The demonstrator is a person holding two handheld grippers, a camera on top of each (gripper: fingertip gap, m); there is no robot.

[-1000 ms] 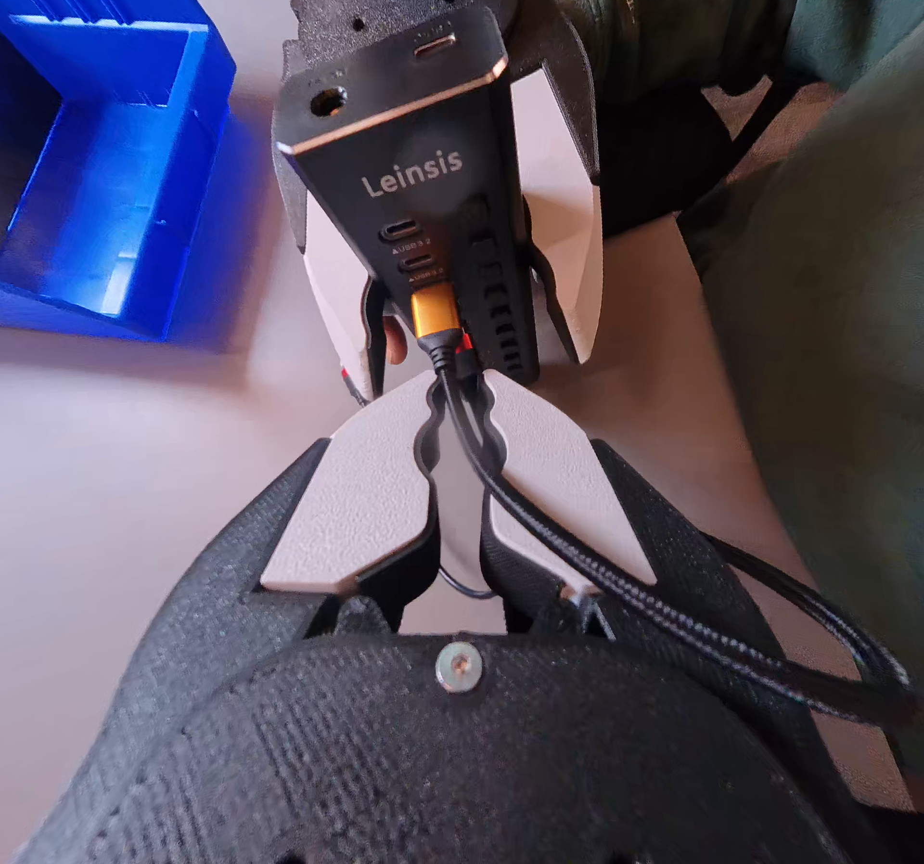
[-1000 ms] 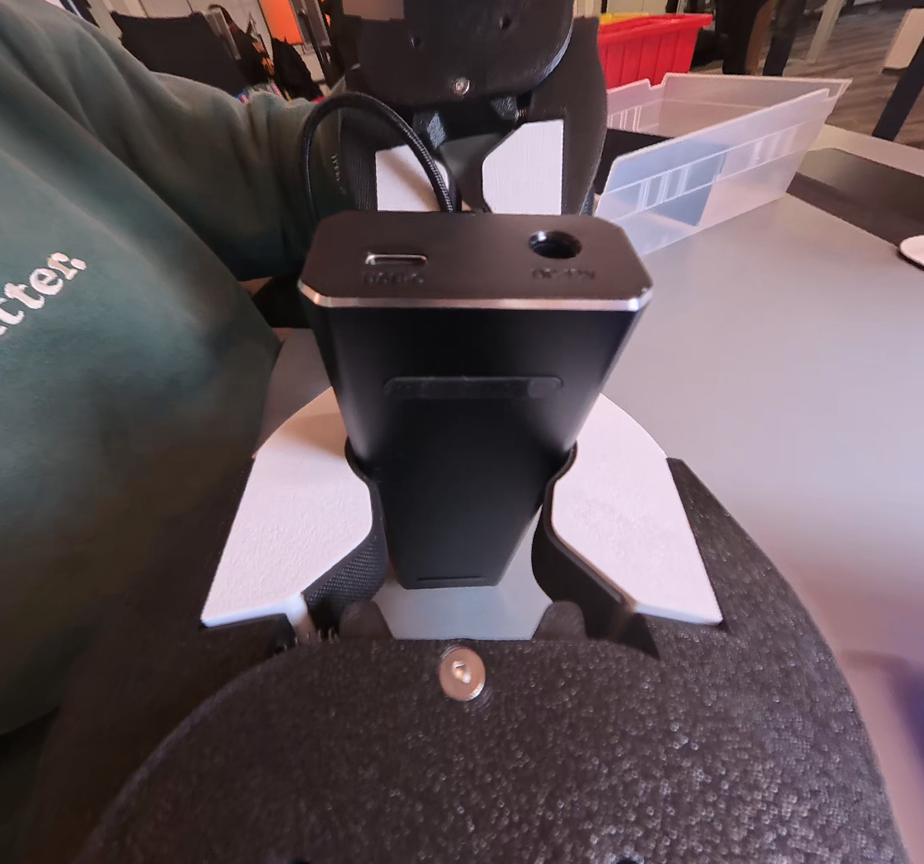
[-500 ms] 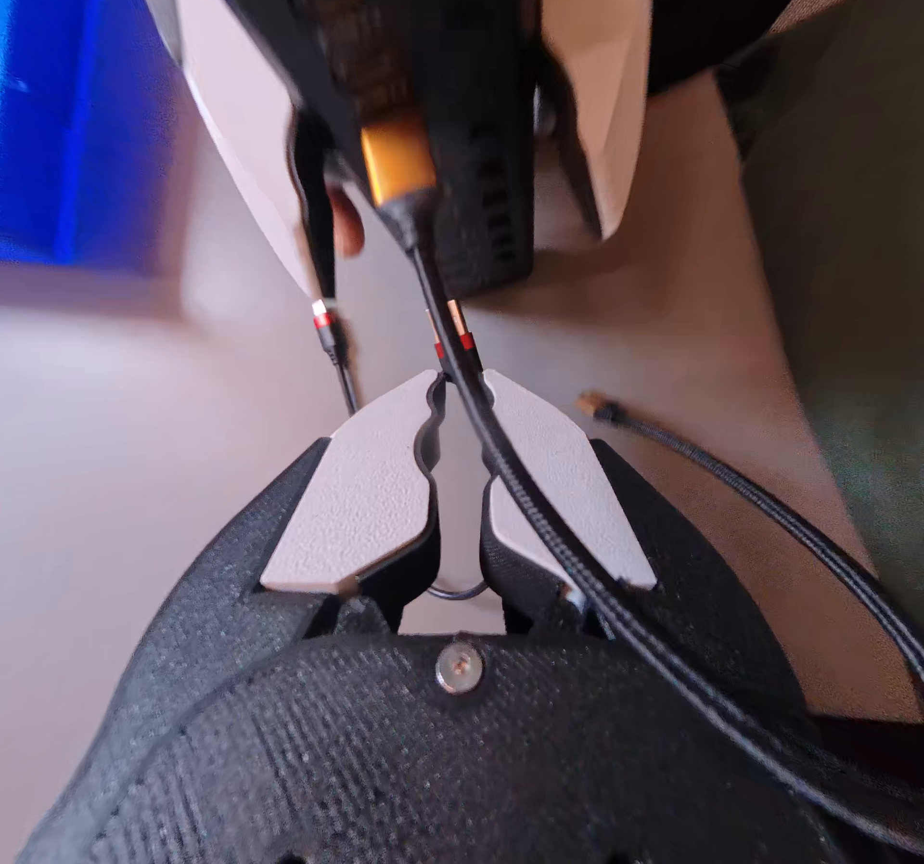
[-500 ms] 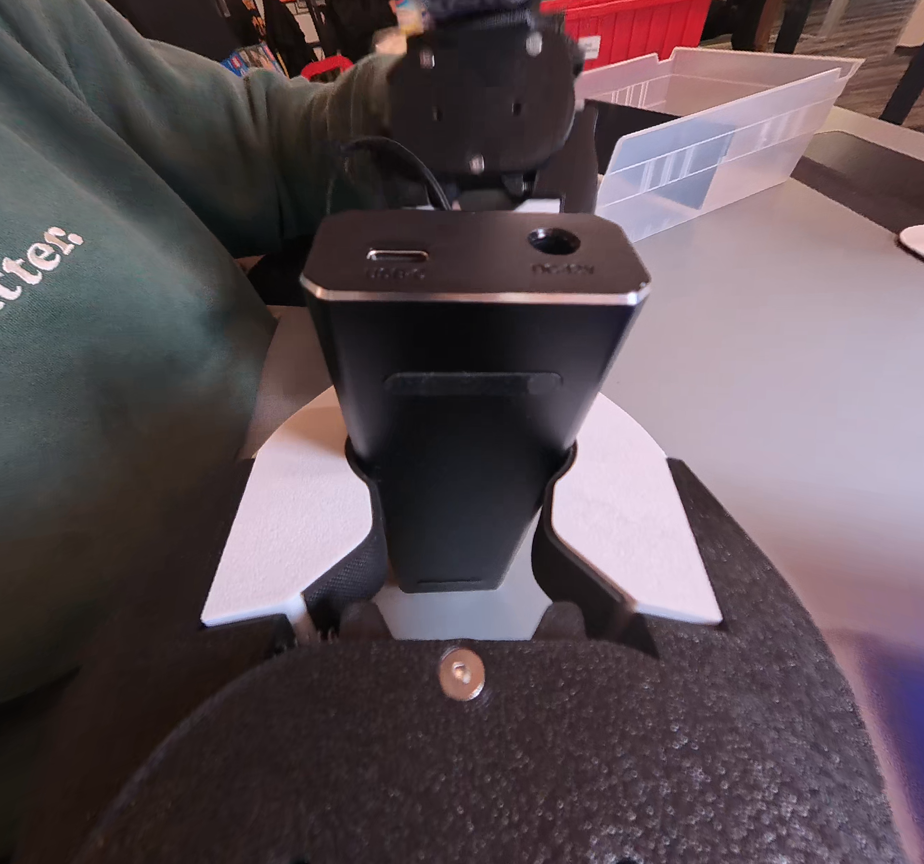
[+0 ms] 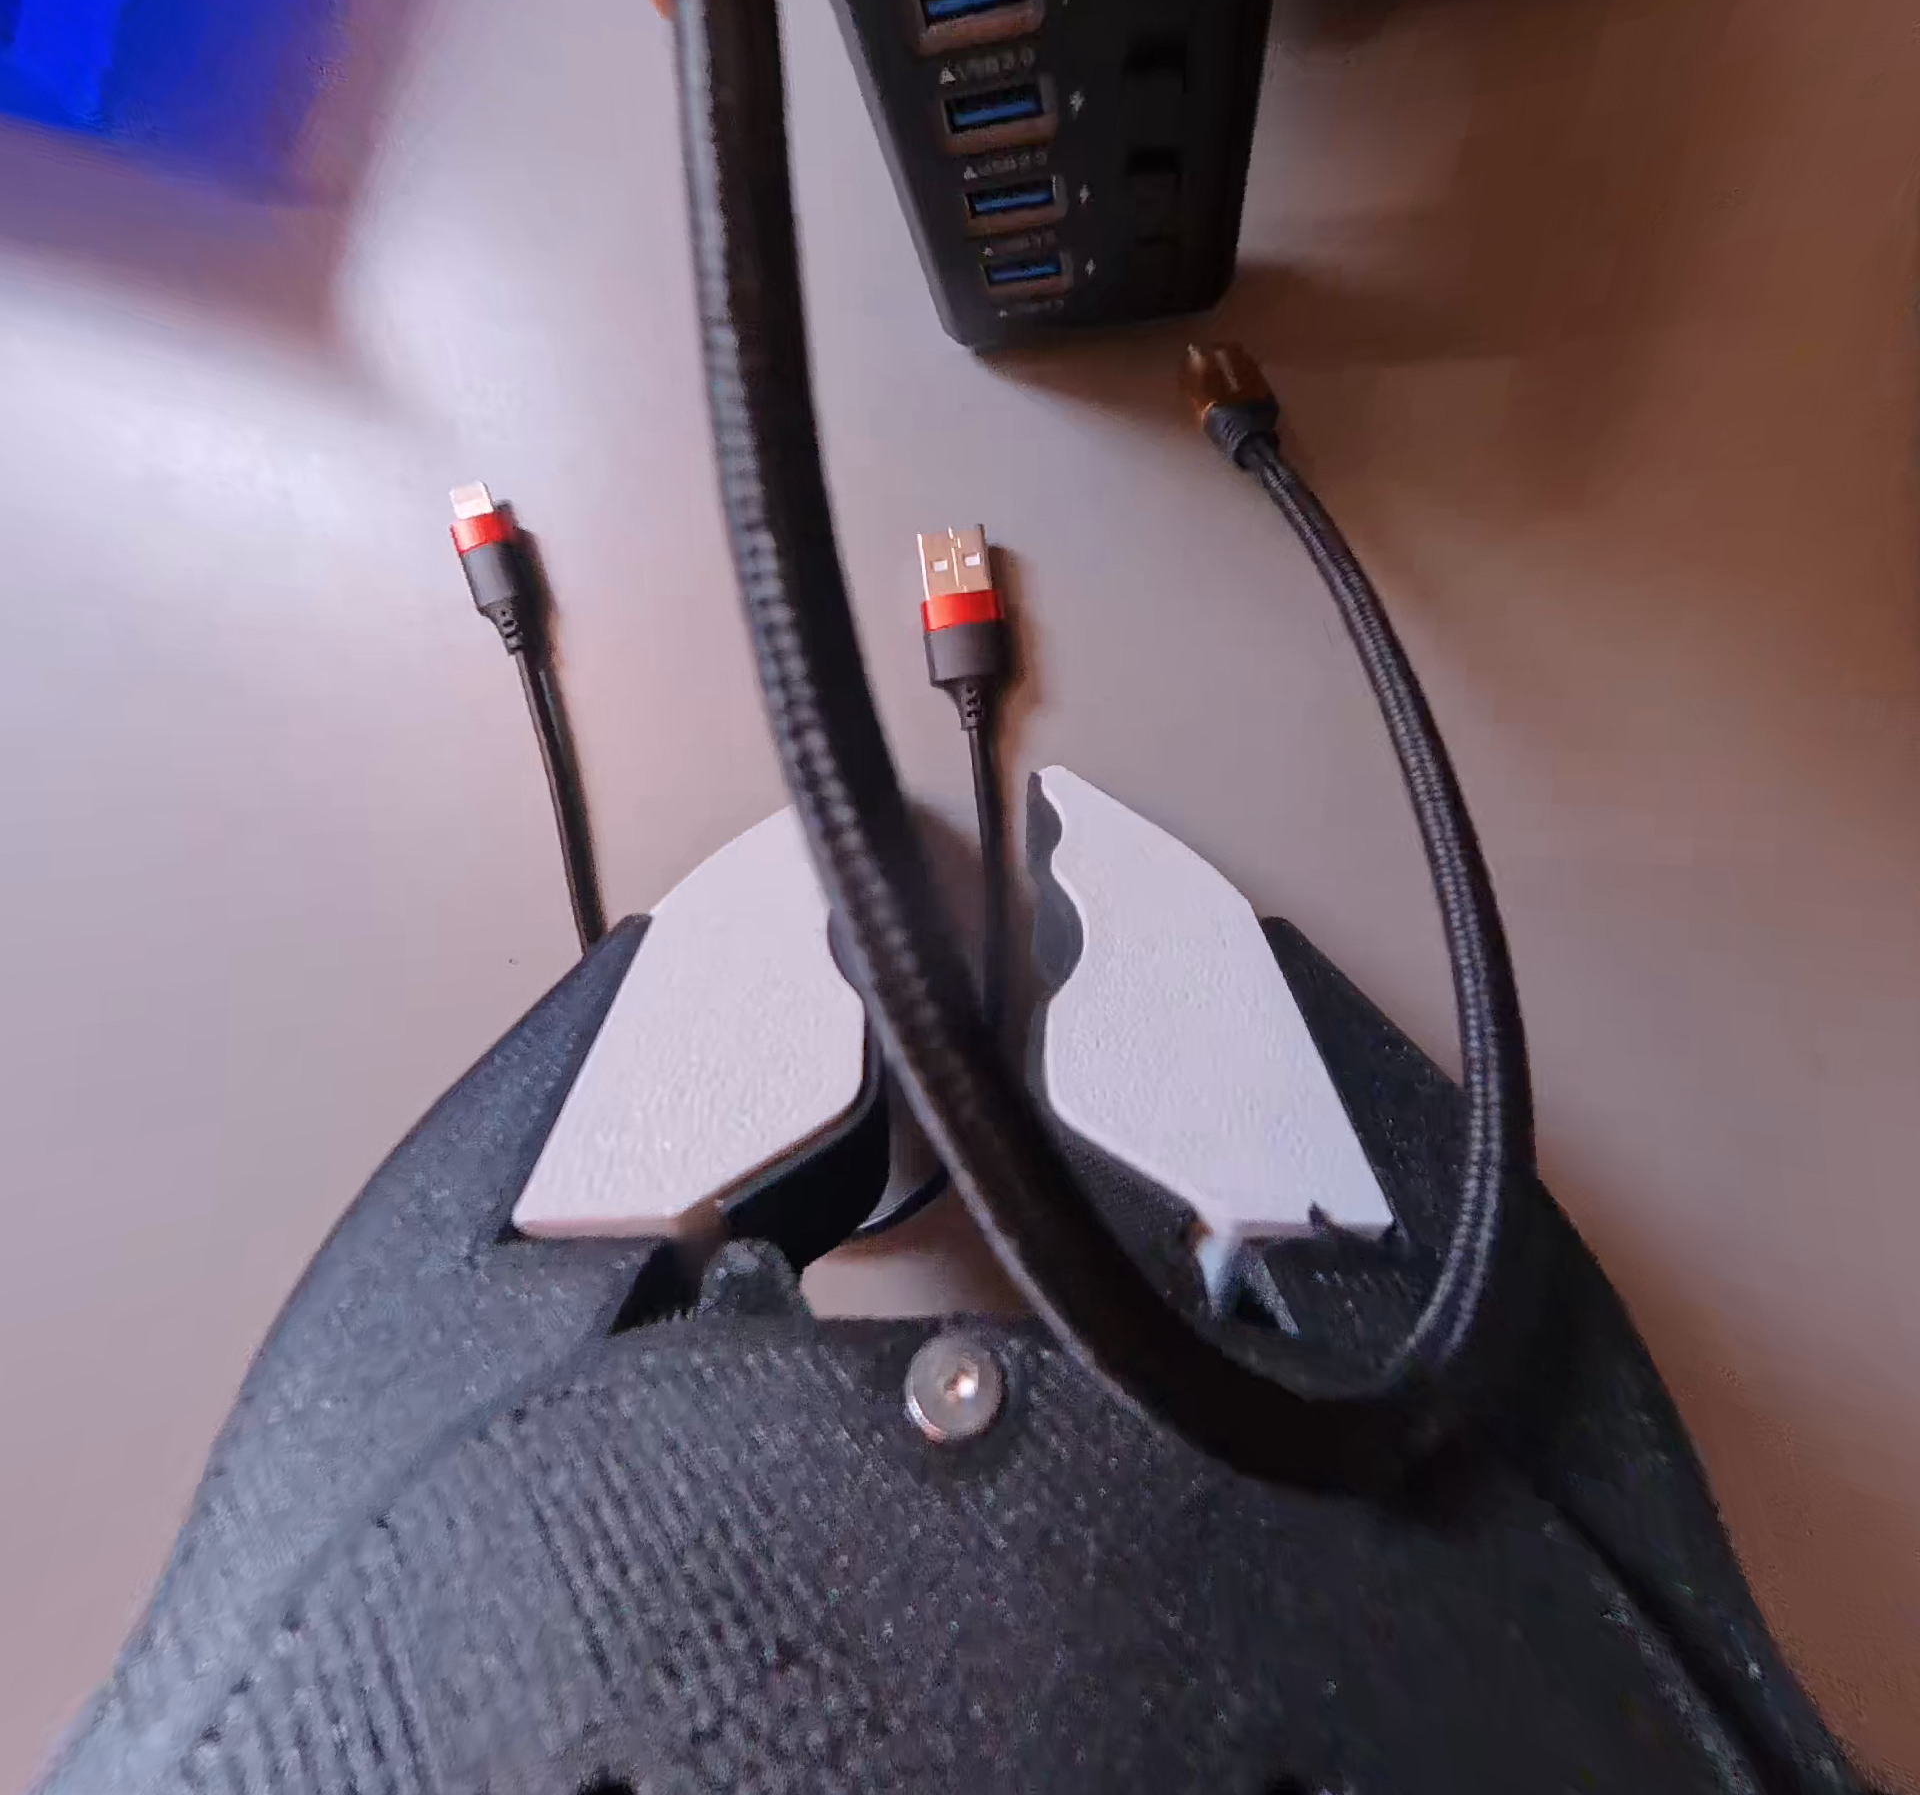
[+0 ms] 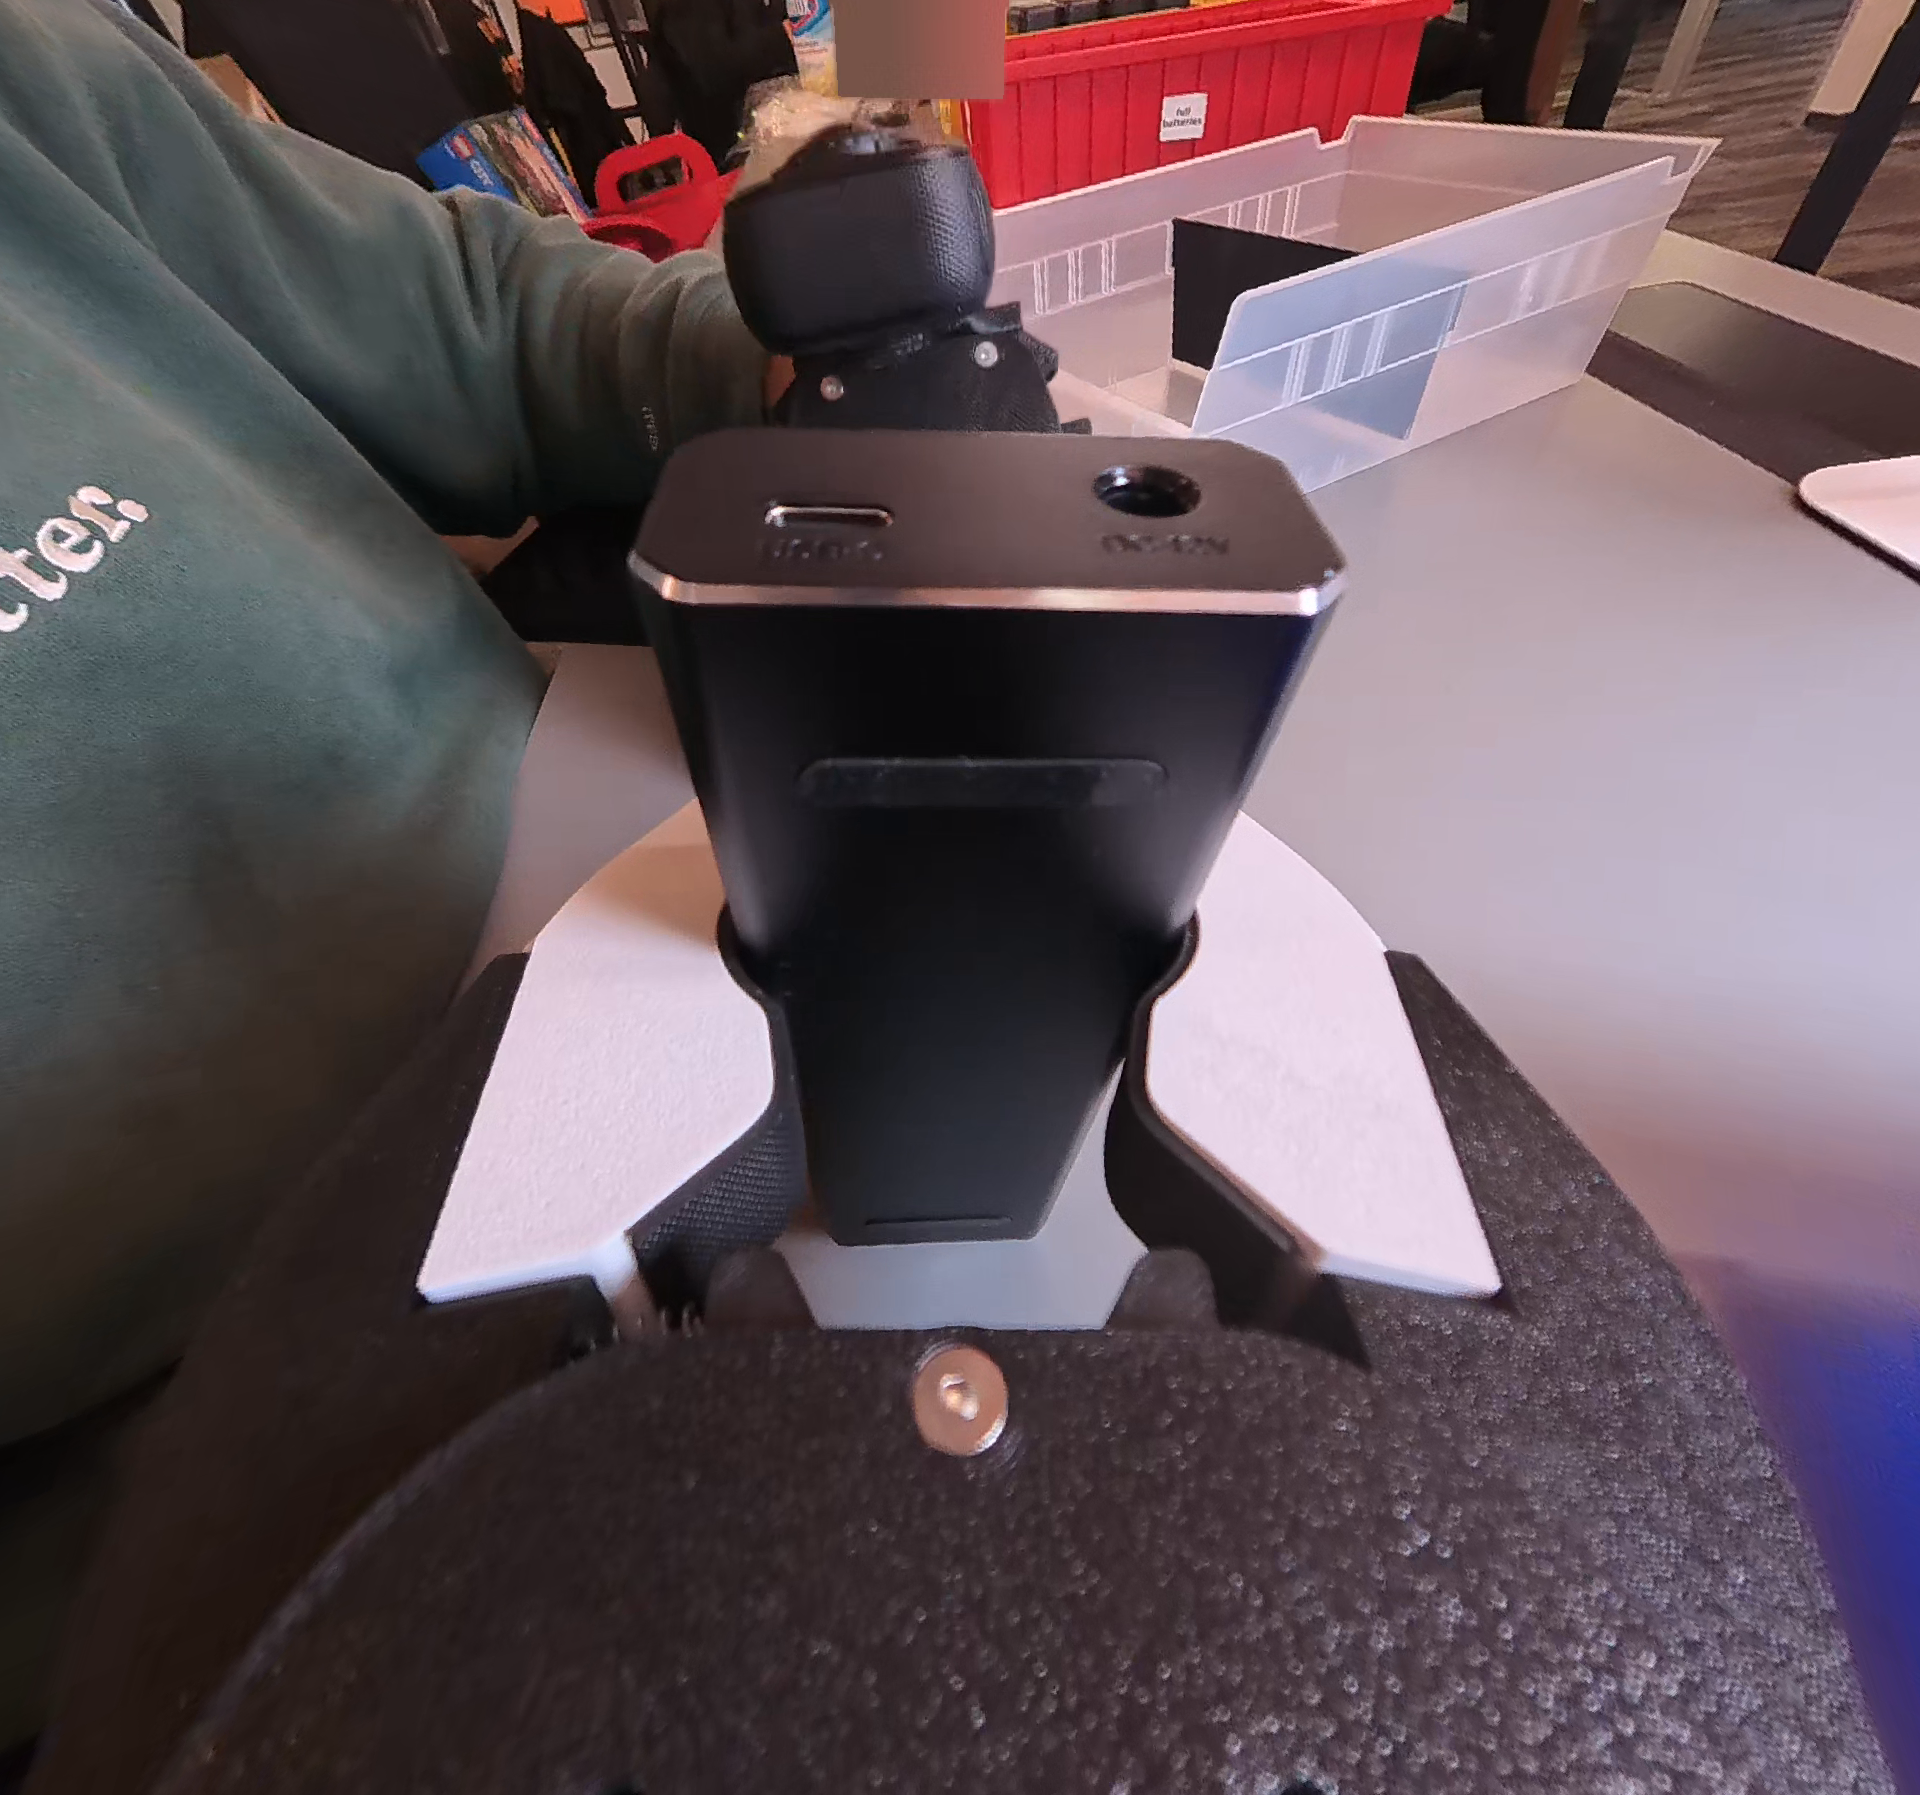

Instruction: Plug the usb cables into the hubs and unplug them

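A grey table (image 5: 260, 810) carries everything. At its far side in the right wrist view stands a clear bin (image 6: 1455, 291), with a red bin (image 6: 1195, 93) behind it; a blurred blue bin (image 5: 156, 10) shows at the top left of the left wrist view. A person's green sleeve (image 6: 312, 343) reaches across to the left gripper's handle.

The black hub (image 6: 977, 810) is clenched between the right gripper's (image 6: 961, 956) white fingers (image 6: 613, 1049), its end face with two sockets turned up toward the camera. In the left wrist view the same hub (image 5: 1049, 114) hangs above the table, its row of blue ports free.

The left gripper (image 5: 951, 852) is released — its fingers (image 5: 717, 1039) stand apart. A thick braided cable (image 5: 758, 498) runs from the top of the frame down between them and loops round to an orange plug (image 5: 1226, 389) on the table just below the hub; whether the fingers touch it I cannot tell.

A thin cable's red-collared USB plug (image 5: 958, 602) lies on the table ahead of the gap, unplugged — its small plug (image 5: 480, 530) rests to the left.
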